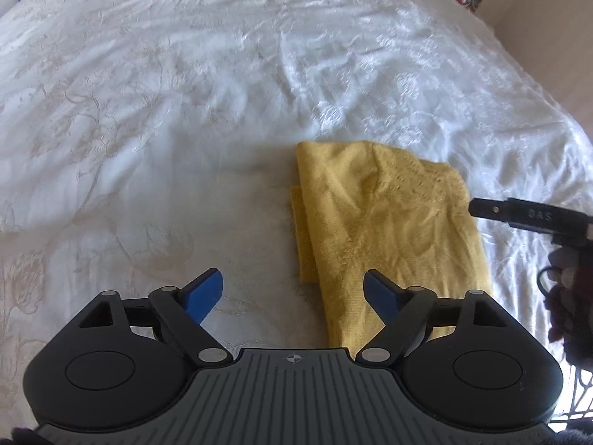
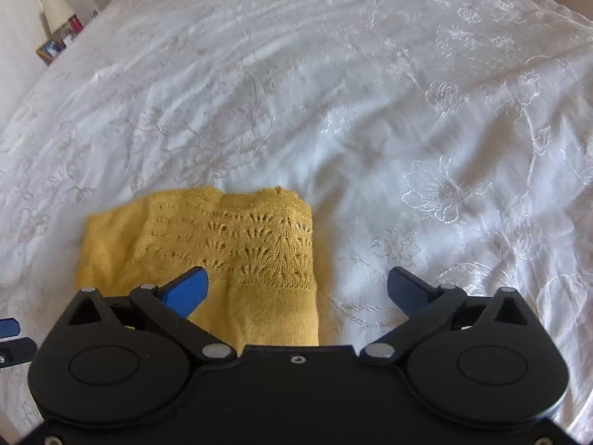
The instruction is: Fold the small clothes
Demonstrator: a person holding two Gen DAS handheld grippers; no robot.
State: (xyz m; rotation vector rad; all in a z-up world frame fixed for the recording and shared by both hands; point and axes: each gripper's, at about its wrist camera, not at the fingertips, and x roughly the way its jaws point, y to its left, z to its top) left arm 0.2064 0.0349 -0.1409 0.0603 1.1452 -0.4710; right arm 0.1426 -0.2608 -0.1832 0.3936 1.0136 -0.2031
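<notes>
Below both tools (image 1: 292,289) (image 2: 296,285) (gaping, empty) lies folded yellow knit (image 1: 385,222)

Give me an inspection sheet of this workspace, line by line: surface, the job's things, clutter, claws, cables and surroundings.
Surface: bed with a white embroidered cover, wrinkled.
Job's things: one yellow knit garment, folded, lying flat on the cover; lace-pattern band at its far end.
Clutter: nothing seen on the bed.
Claws: left claw open, nothing between its blue pads, near the garment's near-left edge. Right claw open wide, empty, above the garment's right edge.
Cables: a dark loop at the right edge of the left view, too unclear to tell.
Surroundings: lamp and small items on a bedside stand; pale wall.
</notes>
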